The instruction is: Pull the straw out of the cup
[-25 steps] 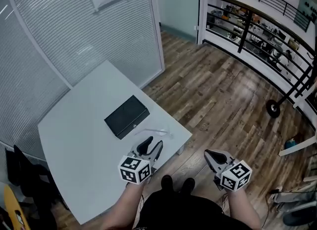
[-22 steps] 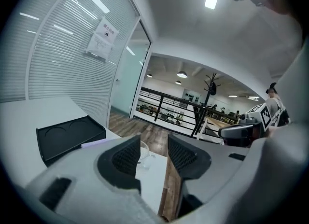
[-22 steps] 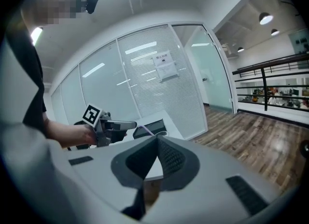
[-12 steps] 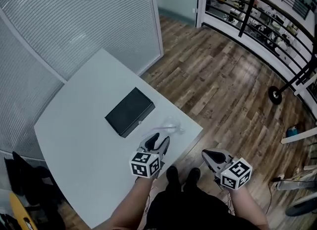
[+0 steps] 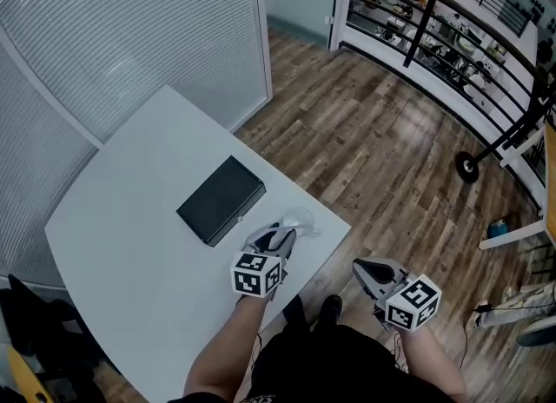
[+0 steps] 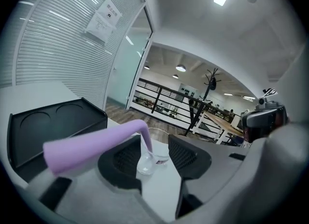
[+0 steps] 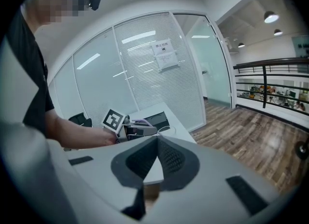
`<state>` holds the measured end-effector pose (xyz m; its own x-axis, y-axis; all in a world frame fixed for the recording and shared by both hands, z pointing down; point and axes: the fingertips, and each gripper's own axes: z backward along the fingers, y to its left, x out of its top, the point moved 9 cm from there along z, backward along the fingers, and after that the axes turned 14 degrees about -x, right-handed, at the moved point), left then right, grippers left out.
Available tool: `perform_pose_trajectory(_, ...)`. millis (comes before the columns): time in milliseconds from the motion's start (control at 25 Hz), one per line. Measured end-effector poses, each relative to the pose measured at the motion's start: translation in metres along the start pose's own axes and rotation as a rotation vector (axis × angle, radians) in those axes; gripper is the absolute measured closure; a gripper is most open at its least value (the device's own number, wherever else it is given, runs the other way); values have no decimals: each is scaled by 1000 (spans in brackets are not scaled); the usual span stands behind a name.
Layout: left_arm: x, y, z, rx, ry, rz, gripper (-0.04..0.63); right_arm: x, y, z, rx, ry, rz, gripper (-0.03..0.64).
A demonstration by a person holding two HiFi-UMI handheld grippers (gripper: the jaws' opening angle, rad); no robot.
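R gripper (image 7: 155, 140) is nearest, by the person's body, off the table's edge & over the wood floor (image 5: 391, 158). Its jaws meet at the tips, nothing betw. them.

L gripper (image 6: 154, 143) sits over the near corner of the white table (image 5: 130, 227), angled down a bit. Jaws are apart, pads not pressing on anything. Just past the tips, in the gap betw. them, is the clear cup (image 6: 146, 162), on the table near its corner; can't tell if it's upright or tipped. The purple straw (image 6: 91, 146) is in the cup: short end goes down inside, then it bends at the rim & the long part runs back over the L jaw toward the camera. No pad grips it.

Beyond the cup, close by, a black box (image 5: 221, 199) lies flat on the table. Farther off: glass wall w/ blinds (image 5: 130, 36) and a black railing (image 5: 434, 36).
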<state>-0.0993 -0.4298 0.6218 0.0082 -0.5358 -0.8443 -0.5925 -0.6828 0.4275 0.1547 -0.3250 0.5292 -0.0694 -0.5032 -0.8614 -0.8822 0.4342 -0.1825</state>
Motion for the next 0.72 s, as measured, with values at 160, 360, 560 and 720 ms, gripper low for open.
perform_pose_trajectory(160, 8, 1, -4, -36, 22, -22, 503, 11, 3, 3, -27, -19, 6, 611)
perform_pose_trajectory(360, 20, -10, -2, -62, 30, -46, 571, 21, 4, 11, -29, -40, 25, 611)
perform_pose_trajectory(560, 29, -25, -2, -40, 48, -85, 532, 33, -5, 17, -3, -76, 48, 611)
perform_pose_trajectory(720, 17, -26, -1, 20, 96, -81, 430, 36, -13, 21, 37, -76, 57, 611)
